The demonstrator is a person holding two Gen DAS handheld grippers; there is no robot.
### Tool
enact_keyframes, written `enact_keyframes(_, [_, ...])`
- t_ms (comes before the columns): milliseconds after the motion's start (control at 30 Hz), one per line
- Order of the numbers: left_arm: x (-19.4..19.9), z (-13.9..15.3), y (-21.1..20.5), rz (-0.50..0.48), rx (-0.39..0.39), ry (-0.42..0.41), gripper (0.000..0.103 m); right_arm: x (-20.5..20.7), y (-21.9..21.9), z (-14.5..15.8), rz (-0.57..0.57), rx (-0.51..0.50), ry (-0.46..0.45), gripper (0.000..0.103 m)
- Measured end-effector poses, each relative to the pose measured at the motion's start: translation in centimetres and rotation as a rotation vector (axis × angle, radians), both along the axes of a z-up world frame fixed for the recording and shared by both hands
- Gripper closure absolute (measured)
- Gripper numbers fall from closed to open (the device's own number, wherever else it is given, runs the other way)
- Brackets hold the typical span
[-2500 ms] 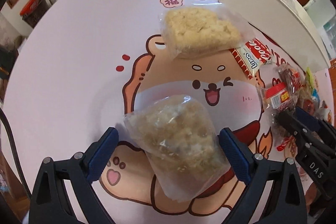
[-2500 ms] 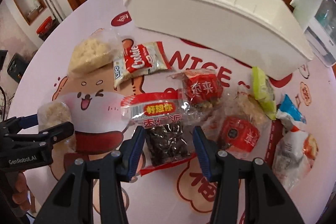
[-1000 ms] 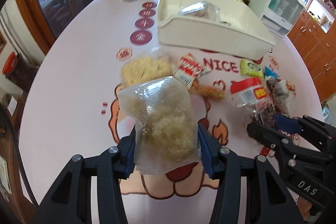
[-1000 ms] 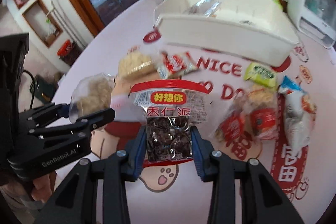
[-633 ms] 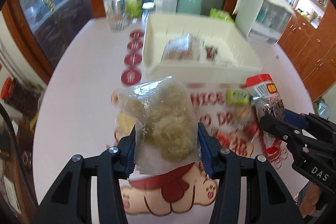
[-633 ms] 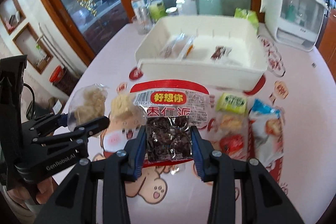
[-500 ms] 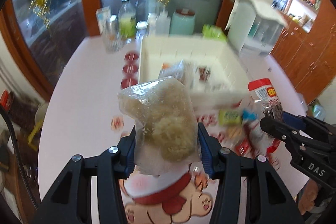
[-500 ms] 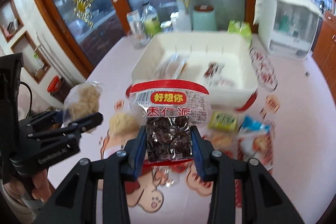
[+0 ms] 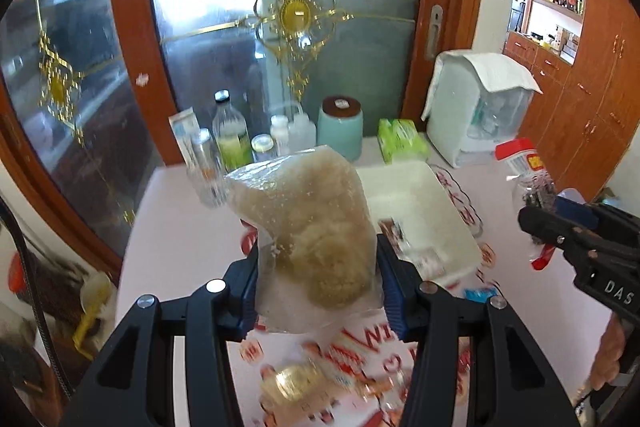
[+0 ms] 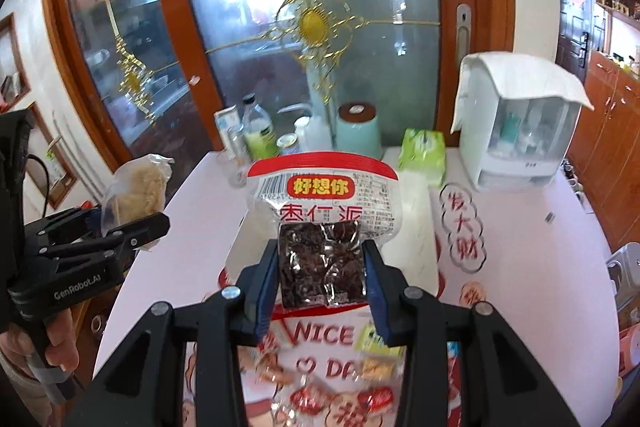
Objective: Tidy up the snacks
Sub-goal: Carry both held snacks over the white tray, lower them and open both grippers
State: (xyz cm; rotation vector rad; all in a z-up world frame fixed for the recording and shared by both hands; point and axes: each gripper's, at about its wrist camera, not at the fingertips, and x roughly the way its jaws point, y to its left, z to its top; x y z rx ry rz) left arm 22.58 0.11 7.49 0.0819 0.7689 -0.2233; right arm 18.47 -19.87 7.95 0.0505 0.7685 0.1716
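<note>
Left wrist view: the left gripper [image 9: 318, 281] was clamped on a clear bag [image 9: 310, 235] of pale crumbly stuff, blue pads [image 9: 390, 287] squeezing it from both sides, bag standing up out of the jaws and held well off the table [image 9: 180, 219]. The white bin [image 9: 420, 203] sat straight ahead and below, partly hidden behind the bag, with a couple of packets already in it. So the drop spot was forward and down along the fingers. Off to the right you could see the right gripper [image 9: 532, 217] with its red-topped pack [image 9: 524, 167], roughly level with the bin's right side.

Right wrist view: the right gripper [image 10: 322, 275] was pinching a date pack [image 10: 324, 223] by its dark lower half, long axis upright, red header on top. The bin [image 10: 416, 227] was mostly blocked by the pack but sat right behind and under it, dead ahead. The left gripper [image 10: 132, 223] and its bag [image 10: 138, 189] were off to the left, out over the table edge.

My guess is the right one was nearer and better lined up with the bin, while the left needed to swing inward first. More snacks [image 10: 376, 355] were lying on the table in front of the bin, blurry.
</note>
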Motion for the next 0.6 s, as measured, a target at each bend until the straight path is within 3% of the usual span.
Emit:
enact_keyframes(233, [5.8,-0.9,-0.9,0.024,0.005,-0.002,0.054,5.3,-1.0,0.0,-0.101,0.015,0.01,0.063])
enact_keyframes(600, [12.7,-8.0,-4.0,-0.019,0.013,0.139,0.054,12.5,-1.6,-6.7,-0.197,0.001,0.152,0.062])
